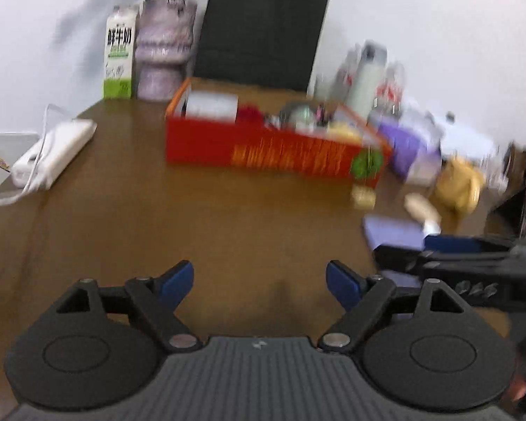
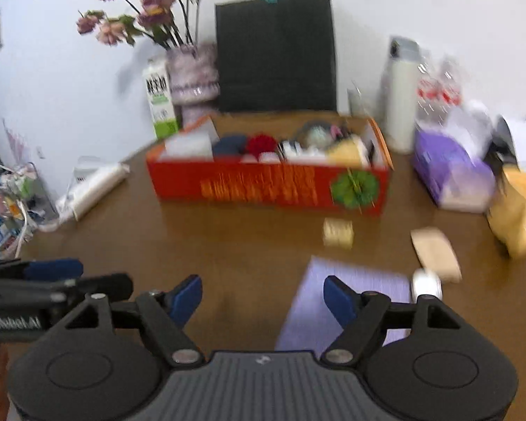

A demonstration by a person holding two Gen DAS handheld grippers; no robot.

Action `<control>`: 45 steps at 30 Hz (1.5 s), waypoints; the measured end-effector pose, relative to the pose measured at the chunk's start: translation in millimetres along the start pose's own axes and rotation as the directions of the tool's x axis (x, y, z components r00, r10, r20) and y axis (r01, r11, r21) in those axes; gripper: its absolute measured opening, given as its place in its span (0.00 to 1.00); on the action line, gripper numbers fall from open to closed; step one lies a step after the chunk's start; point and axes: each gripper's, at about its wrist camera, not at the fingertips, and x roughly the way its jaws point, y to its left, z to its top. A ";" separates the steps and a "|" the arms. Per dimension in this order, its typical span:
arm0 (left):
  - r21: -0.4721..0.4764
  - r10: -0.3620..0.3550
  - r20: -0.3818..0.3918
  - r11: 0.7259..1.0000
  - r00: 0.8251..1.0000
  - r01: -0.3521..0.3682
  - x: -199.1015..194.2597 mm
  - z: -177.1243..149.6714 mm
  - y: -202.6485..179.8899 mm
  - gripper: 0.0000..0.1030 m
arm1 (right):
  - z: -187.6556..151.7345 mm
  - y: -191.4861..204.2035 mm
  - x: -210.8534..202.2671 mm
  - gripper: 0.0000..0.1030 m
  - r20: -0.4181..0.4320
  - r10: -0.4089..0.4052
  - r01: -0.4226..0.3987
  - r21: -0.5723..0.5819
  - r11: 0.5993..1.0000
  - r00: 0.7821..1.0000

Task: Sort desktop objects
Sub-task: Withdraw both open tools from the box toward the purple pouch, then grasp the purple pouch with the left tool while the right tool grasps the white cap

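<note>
Both the left gripper (image 1: pixel 259 280) and the right gripper (image 2: pixel 263 294) are spread wide and empty. The purple notebook (image 2: pixel 336 301) lies at 1 o'clock beneath the right gripper, the nearer one. The red box (image 2: pixel 266 186) is at 12 o'clock.

left wrist: low, forward | right wrist: same | shared: red box (image 1: pixel 263 147)
</note>
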 end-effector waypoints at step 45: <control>0.191 0.057 0.001 0.980 0.998 -0.056 90.3 11.0 -107.3 0.06 | 14.0 -118.6 49.9 0.28 -0.012 -0.083 0.083 -0.010 0.997 0.996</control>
